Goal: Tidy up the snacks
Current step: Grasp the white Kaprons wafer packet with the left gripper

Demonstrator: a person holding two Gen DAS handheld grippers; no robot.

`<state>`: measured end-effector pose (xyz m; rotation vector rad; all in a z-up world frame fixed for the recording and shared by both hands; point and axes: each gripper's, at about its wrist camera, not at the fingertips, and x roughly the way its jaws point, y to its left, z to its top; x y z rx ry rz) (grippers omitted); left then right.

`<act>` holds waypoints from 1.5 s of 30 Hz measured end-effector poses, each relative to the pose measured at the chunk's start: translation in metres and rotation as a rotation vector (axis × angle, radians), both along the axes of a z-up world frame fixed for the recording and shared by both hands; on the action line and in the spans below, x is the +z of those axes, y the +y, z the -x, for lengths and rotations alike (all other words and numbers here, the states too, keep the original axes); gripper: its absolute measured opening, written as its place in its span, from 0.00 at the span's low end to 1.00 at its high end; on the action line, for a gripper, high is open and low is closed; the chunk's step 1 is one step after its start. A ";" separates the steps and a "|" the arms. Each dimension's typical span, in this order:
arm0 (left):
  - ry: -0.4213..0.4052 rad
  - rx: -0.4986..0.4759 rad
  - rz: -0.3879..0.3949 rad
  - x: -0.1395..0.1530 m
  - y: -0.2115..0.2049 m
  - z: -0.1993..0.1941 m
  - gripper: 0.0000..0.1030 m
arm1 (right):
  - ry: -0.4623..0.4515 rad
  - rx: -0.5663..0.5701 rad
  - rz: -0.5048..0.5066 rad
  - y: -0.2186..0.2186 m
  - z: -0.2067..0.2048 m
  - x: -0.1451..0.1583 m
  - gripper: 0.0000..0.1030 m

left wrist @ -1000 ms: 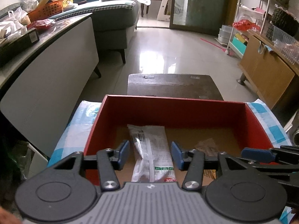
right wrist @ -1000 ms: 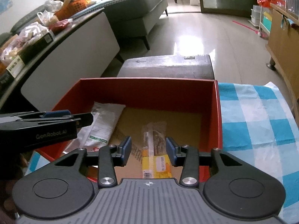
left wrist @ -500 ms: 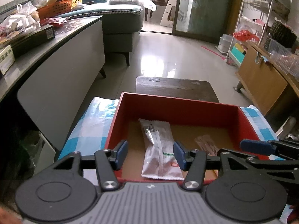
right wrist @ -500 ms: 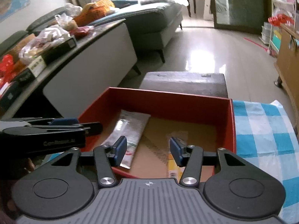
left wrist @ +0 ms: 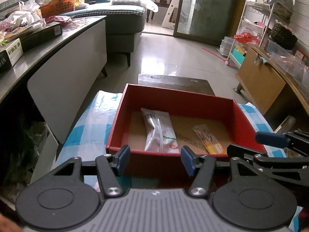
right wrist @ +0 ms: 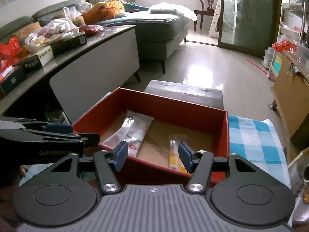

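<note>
Ahead — dark stool [left wrist: 174, 83] behind red box [left wrist: 179, 100].

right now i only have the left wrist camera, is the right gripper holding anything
Observer: No. In the right wrist view the right gripper has its jaws apart. They have just been opening, and nothing is between the pads.
Operator: where's the yellow snack from there
Observer: The yellow snack lies flat in the red box, ahead of and below that gripper, nearer its right-hand finger, and nothing touches it.
Operator: what's right of the box
Observer: Blue checked cloth runs out from the box's right wall. No snack shows on it in that view.
</note>
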<state>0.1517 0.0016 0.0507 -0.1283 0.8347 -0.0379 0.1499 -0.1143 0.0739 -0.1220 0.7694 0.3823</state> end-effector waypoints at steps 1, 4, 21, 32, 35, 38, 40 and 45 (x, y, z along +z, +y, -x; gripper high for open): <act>0.001 -0.001 0.002 0.000 0.000 0.003 0.51 | -0.003 -0.003 0.009 -0.001 0.002 0.000 0.68; 0.004 -0.007 0.001 -0.001 -0.002 0.009 0.51 | -0.002 -0.013 0.025 -0.005 0.007 -0.002 0.68; 0.043 -0.037 -0.013 -0.011 -0.001 0.045 0.52 | 0.005 0.009 0.083 -0.003 0.030 -0.006 0.71; 0.141 -0.081 -0.039 -0.034 0.009 0.087 0.57 | 0.076 0.037 0.075 -0.004 0.046 -0.020 0.76; 0.197 -0.083 -0.022 -0.044 0.011 0.096 0.57 | 0.094 0.046 0.076 -0.004 0.051 -0.023 0.76; 0.233 -0.072 0.019 -0.051 0.010 0.101 0.57 | 0.106 0.048 0.069 -0.004 0.054 -0.025 0.77; 0.237 -0.096 0.013 -0.053 0.003 0.102 0.57 | 0.112 0.052 0.058 -0.004 0.055 -0.025 0.78; 0.244 -0.159 -0.065 -0.062 -0.016 0.099 0.61 | 0.121 0.061 0.045 -0.007 0.058 -0.024 0.79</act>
